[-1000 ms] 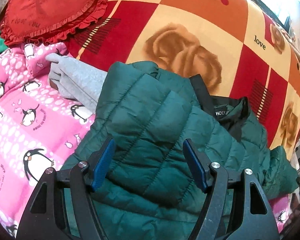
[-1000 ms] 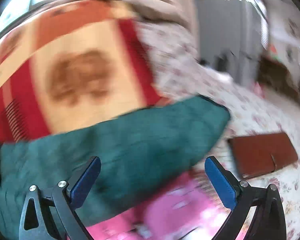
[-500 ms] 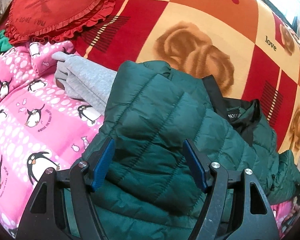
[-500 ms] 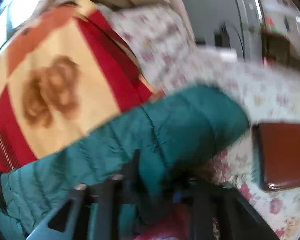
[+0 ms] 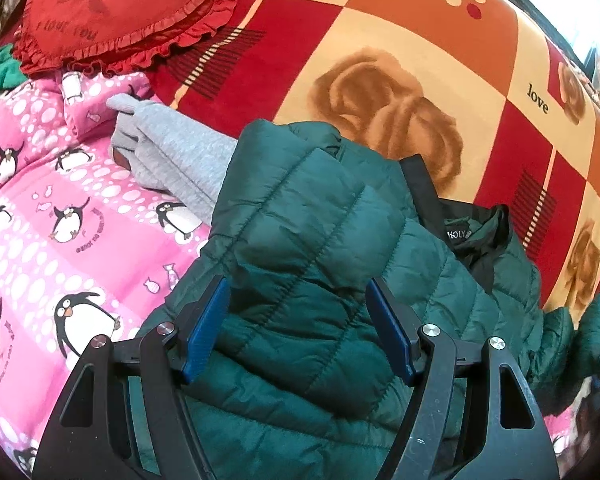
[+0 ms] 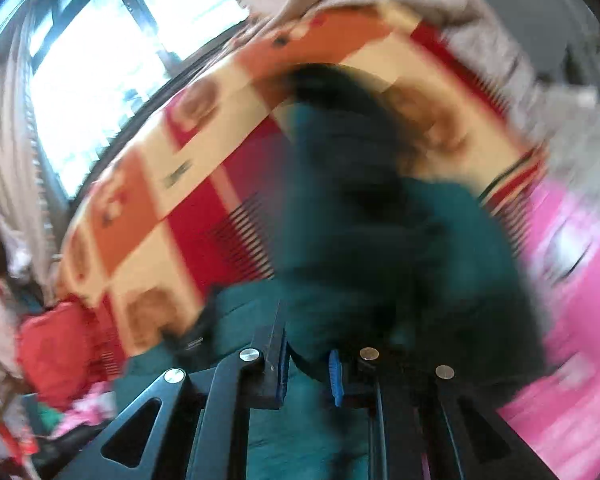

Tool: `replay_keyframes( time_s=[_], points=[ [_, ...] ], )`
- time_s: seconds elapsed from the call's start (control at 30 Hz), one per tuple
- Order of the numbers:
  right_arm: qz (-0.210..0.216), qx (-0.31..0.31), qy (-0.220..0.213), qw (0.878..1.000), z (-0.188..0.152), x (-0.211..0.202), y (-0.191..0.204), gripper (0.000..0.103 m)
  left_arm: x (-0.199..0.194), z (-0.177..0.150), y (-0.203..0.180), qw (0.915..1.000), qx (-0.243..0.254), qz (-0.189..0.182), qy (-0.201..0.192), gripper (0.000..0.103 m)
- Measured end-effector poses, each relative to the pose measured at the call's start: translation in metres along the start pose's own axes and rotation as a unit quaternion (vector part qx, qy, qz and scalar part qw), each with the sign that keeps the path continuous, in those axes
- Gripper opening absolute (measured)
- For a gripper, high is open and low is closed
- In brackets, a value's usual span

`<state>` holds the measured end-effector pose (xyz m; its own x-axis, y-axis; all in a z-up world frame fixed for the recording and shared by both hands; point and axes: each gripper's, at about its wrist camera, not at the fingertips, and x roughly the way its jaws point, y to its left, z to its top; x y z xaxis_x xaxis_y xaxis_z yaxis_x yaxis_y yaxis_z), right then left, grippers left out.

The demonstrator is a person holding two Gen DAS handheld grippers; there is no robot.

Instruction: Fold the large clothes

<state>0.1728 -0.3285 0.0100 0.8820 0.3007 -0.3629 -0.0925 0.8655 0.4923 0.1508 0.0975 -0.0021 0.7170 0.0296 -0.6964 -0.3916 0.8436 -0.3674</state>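
A blanket point(image 5: 380, 40) checked in red, orange and cream, with brown roses and the word "love", is covering the far part of the bed. In front of it a pink quilt point(image 5: 40, 216) printed with penguins is lying to the left. A dark green quilted jacket point(image 5: 312, 232) is sprawling across both, its collar and black lining with a label turned up toward the right. A red heart cushion point(image 5: 120, 12) with a ruffled edge is sitting at the head of the quilt, touching the blanket. A grey garment point(image 5: 168, 144) is poking out from beneath the jacket's left edge, lying on the quilt.

The left gripper point(image 5: 298, 328) is hanging over a raised fold of the jacket with its blue pads spread; the padded fabric is bulging up between them, and whether the pads are touching it cannot be told.

The right wrist view is heavily blurred. There the right gripper point(image 6: 308, 372) is showing its jaws drawn almost together, having just been closing, and is pinching a bunch of the jacket point(image 6: 400, 240), which is rising from the pads in front of the blanket point(image 6: 172, 208) and a bright window point(image 6: 100, 60).
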Motion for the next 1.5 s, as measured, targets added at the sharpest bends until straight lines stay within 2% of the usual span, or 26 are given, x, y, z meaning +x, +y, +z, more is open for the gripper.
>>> replay_keyframes(
  time_s=[0.07, 0.13, 0.27, 0.3, 0.37, 0.4, 0.5, 0.53, 0.6, 0.7, 0.73, 0.77, 0.93, 1.03, 1.13, 1.17, 1.23, 1.27, 1.37, 1.5],
  points=[
    [0.040, 0.003, 0.032, 0.999, -0.024, 0.021, 0.021, 0.015, 0.003, -0.001, -0.001, 0.9999, -0.003, -0.009, 0.009, 0.071],
    [0.067, -0.028, 0.071, 0.995, -0.048, 0.047, 0.052, 0.015, 0.004, -0.001, -0.004, 0.9997, -0.001, -0.019, 0.015, 0.071],
    [0.134, -0.080, 0.148, 0.977, -0.083, 0.085, 0.094, 0.015, 0.007, -0.002, -0.010, 0.9992, 0.001, -0.035, 0.018, 0.071],
    [0.139, -0.107, 0.173, 0.969, -0.095, 0.094, 0.105, 0.015, 0.008, -0.002, -0.011, 0.9992, 0.002, -0.036, 0.019, 0.071],
    [0.130, -0.137, 0.189, 0.964, -0.104, 0.101, 0.116, 0.016, 0.012, -0.003, -0.010, 0.9988, -0.002, -0.040, 0.027, 0.071],
    [0.126, -0.141, 0.192, 0.963, -0.106, 0.103, 0.117, 0.020, 0.015, -0.003, -0.010, 0.9985, -0.005, -0.044, 0.033, 0.071],
    [0.118, -0.144, 0.190, 0.964, -0.108, 0.104, 0.119, 0.049, 0.018, -0.005, -0.008, 0.9973, -0.013, -0.058, 0.043, 0.071],
    [0.110, -0.149, 0.190, 0.964, -0.109, 0.105, 0.120, 0.055, 0.017, -0.005, -0.008, 0.9966, -0.018, -0.068, 0.042, 0.071],
    [0.109, -0.156, 0.196, 0.962, -0.114, 0.104, 0.124, 0.059, 0.011, -0.003, -0.007, 0.9944, -0.027, -0.098, 0.031, 0.071],
    [0.110, -0.165, 0.203, 0.959, -0.114, 0.105, 0.129, 0.062, 0.000, 0.000, -0.013, 0.9910, -0.024, -0.132, 0.006, 0.072],
    [0.107, -0.172, 0.204, 0.958, -0.115, 0.103, 0.132, 0.063, -0.001, 0.000, -0.017, 0.9896, -0.015, -0.143, 0.004, 0.078],
    [0.104, -0.178, 0.203, 0.957, -0.112, 0.100, 0.131, 0.063, 0.000, -0.001, -0.022, 0.9878, -0.008, -0.155, 0.007, 0.080],
    [0.082, -0.232, 0.186, 0.951, -0.106, 0.070, 0.135, 0.068, 0.012, -0.010, -0.056, 0.9773, 0.056, -0.201, 0.037, 0.080],
    [0.068, -0.250, 0.176, 0.950, -0.102, 0.055, 0.127, 0.068, 0.023, -0.020, -0.071, 0.9721, 0.099, -0.205, 0.056, 0.080],
    [0.059, -0.254, 0.172, 0.950, -0.100, 0.047, 0.117, 0.069, 0.032, -0.024, -0.074, 0.9673, 0.100, -0.224, 0.065, 0.079],
    [0.053, -0.254, 0.171, 0.951, -0.099, 0.045, 0.113, 0.069, 0.031, -0.025, -0.073, 0.9651, 0.102, -0.234, 0.060, 0.076],
    [0.048, -0.248, 0.169, 0.953, -0.096, 0.041, 0.103, 0.069, 0.030, -0.023, -0.075, 0.9609, 0.115, -0.246, 0.056, 0.023],
    [0.045, -0.244, 0.167, 0.954, -0.094, 0.038, 0.100, 0.069, 0.031, -0.022, -0.076, 0.9599, 0.124, -0.244, 0.061, 0.020],
    [0.040, -0.237, 0.153, 0.958, -0.087, 0.032, 0.094, 0.069, 0.024, -0.019, -0.075, 0.9665, 0.131, -0.215, 0.048, 0.016],
    [0.025, -0.223, 0.113, 0.968, -0.072, 0.019, 0.086, 0.069, -0.001, -0.005, -0.056, 0.9789, 0.108, -0.173, 0.003, 0.016]
  ],
)
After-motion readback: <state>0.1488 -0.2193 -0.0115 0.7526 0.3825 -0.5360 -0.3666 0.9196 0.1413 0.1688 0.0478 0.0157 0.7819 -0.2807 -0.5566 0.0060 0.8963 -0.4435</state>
